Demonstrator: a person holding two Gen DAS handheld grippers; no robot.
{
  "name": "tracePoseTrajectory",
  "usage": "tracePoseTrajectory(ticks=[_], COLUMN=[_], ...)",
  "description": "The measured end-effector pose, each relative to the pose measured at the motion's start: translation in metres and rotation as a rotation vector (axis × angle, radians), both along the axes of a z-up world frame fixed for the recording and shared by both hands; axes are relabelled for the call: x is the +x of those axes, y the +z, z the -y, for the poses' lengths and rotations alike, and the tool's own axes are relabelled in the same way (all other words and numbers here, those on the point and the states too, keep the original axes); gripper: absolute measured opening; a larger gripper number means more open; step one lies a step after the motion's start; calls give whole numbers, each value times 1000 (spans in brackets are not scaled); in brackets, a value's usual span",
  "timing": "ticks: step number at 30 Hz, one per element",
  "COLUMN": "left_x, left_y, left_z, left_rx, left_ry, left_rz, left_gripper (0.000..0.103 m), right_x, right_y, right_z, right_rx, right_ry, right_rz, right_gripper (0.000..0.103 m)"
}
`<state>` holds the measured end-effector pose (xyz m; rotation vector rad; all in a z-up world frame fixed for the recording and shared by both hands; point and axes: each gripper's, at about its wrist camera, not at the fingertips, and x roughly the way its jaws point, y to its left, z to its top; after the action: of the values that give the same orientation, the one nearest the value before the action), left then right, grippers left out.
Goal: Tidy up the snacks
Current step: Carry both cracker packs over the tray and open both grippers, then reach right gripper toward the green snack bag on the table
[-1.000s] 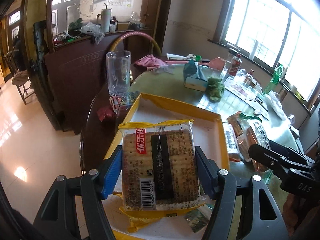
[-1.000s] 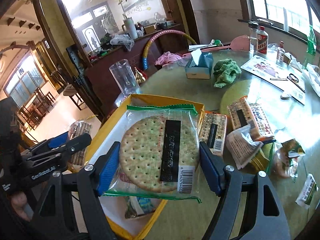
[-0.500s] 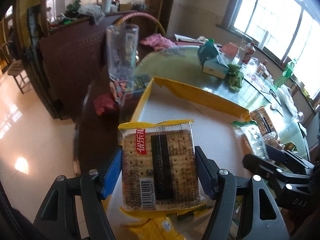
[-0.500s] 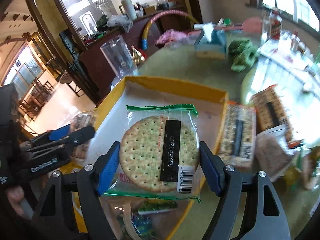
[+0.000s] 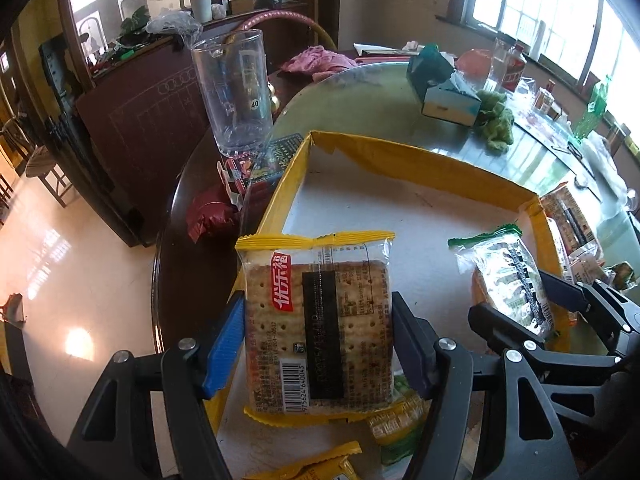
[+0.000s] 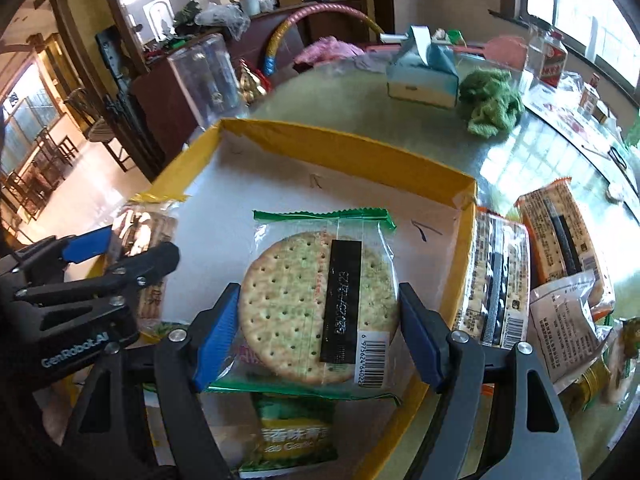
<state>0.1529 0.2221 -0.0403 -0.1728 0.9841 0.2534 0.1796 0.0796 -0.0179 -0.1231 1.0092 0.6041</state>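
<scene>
My left gripper (image 5: 318,344) is shut on a square cracker packet (image 5: 320,280) with yellow ends, blue pads pressing its two sides. It hangs over the near left part of a yellow-rimmed box (image 5: 400,160) with a white floor. My right gripper (image 6: 320,336) is shut on a round cracker packet (image 6: 304,300) with green ends, over the box's (image 6: 340,148) right half. Each gripper shows in the other's view: the right gripper (image 5: 520,304) with its round packet (image 5: 508,276), the left gripper (image 6: 120,252) at the box's left rim. A green snack packet (image 6: 292,436) lies in the box below.
A tall clear glass (image 5: 232,88) stands beyond the box's far left corner, a red wrapper (image 5: 208,216) near the table edge. Several loose snack packets (image 6: 500,272) lie right of the box. A tissue box (image 6: 424,76) and green cloth (image 6: 492,108) sit further back.
Both grippers have come down and forward over the box, which now fills more of each view. Each still holds its packet as before.
</scene>
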Motion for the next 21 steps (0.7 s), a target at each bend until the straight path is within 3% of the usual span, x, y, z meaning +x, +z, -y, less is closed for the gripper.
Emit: tracePoseTrajectory(ticks=[5, 12, 18, 21], left_x=[2, -4, -26, -50], left_y=[-1, 1, 20, 33], left_z=[-1, -15, -7, 10], left_rx=[-8, -177, -182, -139], left_ry=[-1, 23, 57, 91], left_rz=[-24, 23, 140, 220], left_gripper=[70, 79, 80, 80], right_x=[-1, -5, -25, -46], right_y=[-1, 7, 32, 49], right_z=[1, 7, 23, 41], right_rx=[11, 68, 100, 139], right_ry=[9, 26, 35, 39], right_rz=[2, 11, 76, 123], right_gripper=[77, 88, 88, 89])
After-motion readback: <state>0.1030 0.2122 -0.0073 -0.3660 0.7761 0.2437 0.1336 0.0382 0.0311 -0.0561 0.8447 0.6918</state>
